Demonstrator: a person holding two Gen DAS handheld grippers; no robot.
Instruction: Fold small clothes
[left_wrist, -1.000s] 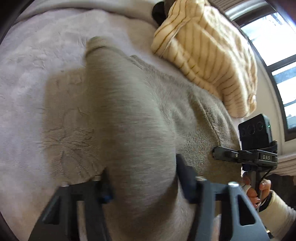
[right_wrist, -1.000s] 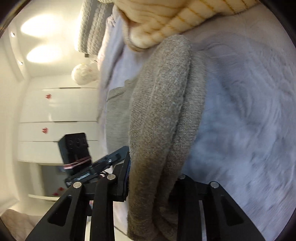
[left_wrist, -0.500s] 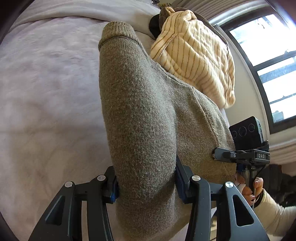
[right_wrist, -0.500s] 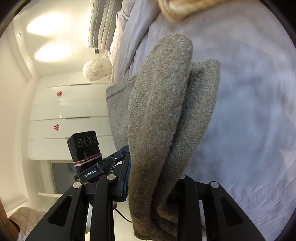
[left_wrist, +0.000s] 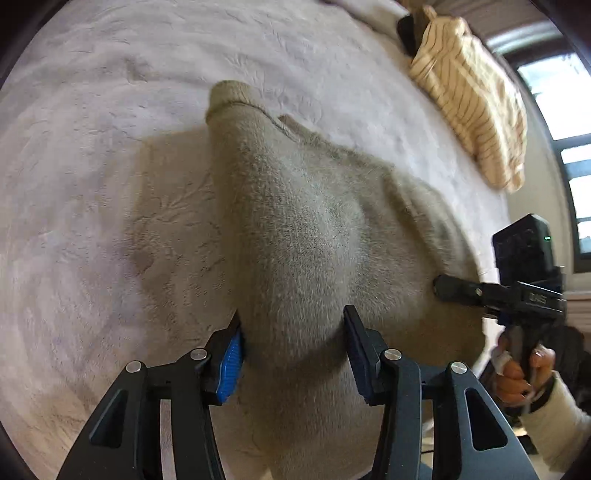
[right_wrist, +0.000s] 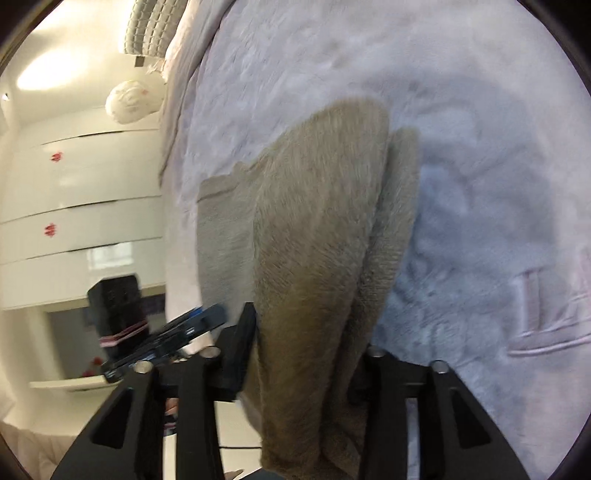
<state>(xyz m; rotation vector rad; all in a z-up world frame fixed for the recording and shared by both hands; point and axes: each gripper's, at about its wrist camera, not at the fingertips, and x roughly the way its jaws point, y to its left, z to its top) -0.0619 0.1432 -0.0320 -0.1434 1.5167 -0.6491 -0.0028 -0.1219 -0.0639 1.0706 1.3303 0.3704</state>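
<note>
Soft, floppy knit: your left gripper (left_wrist: 293, 345) grips the sweater (left_wrist: 295, 229); right gripper (right_wrist: 304, 354) fingers just loosened, cloth w/in. Regrip hems.

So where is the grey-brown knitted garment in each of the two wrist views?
Left wrist view: the grey-brown knitted garment fills the centre, running up from between the jaws to a cuff at upper centre.
Right wrist view: the garment hangs in the centre, bunched in folds between the jaws.
Shared landmark: the pale plush blanket beneath it.
</note>
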